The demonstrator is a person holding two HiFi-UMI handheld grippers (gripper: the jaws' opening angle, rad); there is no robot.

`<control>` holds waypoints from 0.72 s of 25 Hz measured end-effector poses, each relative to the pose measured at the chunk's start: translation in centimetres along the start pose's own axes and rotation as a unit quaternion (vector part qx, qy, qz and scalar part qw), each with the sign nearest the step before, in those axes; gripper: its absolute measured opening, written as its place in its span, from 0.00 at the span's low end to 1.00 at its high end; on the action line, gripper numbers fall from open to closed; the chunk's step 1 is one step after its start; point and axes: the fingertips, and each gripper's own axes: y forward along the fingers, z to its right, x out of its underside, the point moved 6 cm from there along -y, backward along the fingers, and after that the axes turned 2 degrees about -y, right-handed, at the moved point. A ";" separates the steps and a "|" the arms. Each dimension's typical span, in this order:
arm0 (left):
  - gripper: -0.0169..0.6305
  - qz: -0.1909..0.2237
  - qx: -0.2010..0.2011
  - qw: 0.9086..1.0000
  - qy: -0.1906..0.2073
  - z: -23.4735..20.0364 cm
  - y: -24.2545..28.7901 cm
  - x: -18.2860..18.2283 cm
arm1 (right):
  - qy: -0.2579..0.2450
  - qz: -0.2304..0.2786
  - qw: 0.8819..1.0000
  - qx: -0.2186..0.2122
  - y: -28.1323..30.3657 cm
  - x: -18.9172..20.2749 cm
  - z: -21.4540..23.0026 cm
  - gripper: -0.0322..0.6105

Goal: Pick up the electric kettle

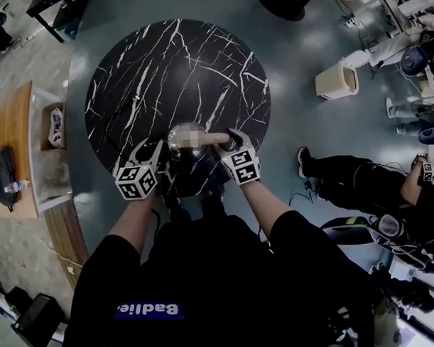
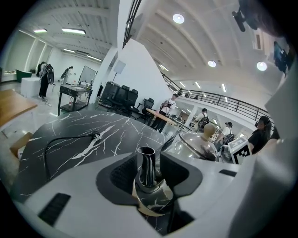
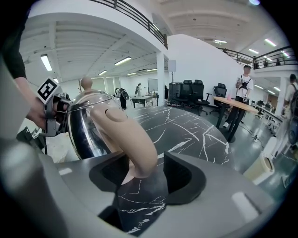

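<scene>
1. Head view: the kettle (image 1: 187,140) is at the near edge of the round black table (image 1: 164,71), right in front of you. Whether it rests on the table or is lifted off it does not show. Your left gripper (image 1: 161,154) meets it from the left. Your right gripper (image 1: 227,142) meets it from the right, at the beige handle (image 1: 214,139).
2. Left gripper view: your jaws are clenched on the steel spout (image 2: 146,168), one dark pad close on each side. The kettle's shiny body (image 2: 193,148) rises just behind, to the right. A black cable (image 2: 60,142) lies on the table (image 2: 107,128), well apart from the kettle.
3. Right gripper view: your jaws grasp the lower end of the handle (image 3: 132,148). It runs up and to the left to the kettle's mirrored body (image 3: 86,128). The table (image 3: 186,130) shows beneath and beyond the jaws. Your left gripper (image 3: 58,116) is at the kettle's far side.
</scene>
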 end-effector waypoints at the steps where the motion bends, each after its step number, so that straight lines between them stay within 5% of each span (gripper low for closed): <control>1: 0.24 0.001 -0.001 1.000 -0.004 0.0 0.0 0.0 | 0.000 0.002 1.000 0.001 0.0 -0.1 0.0 0.39; 9: 0.21 -0.004 -0.011 1.000 -0.014 -0.2 0.0 0.4 | -0.010 0.016 1.000 0.009 0.0 -0.8 -0.2 0.27; 18: 0.17 -0.008 -0.015 1.000 -0.006 -0.2 -0.1 0.4 | -0.022 0.015 1.000 0.012 0.1 -0.5 -0.2 0.26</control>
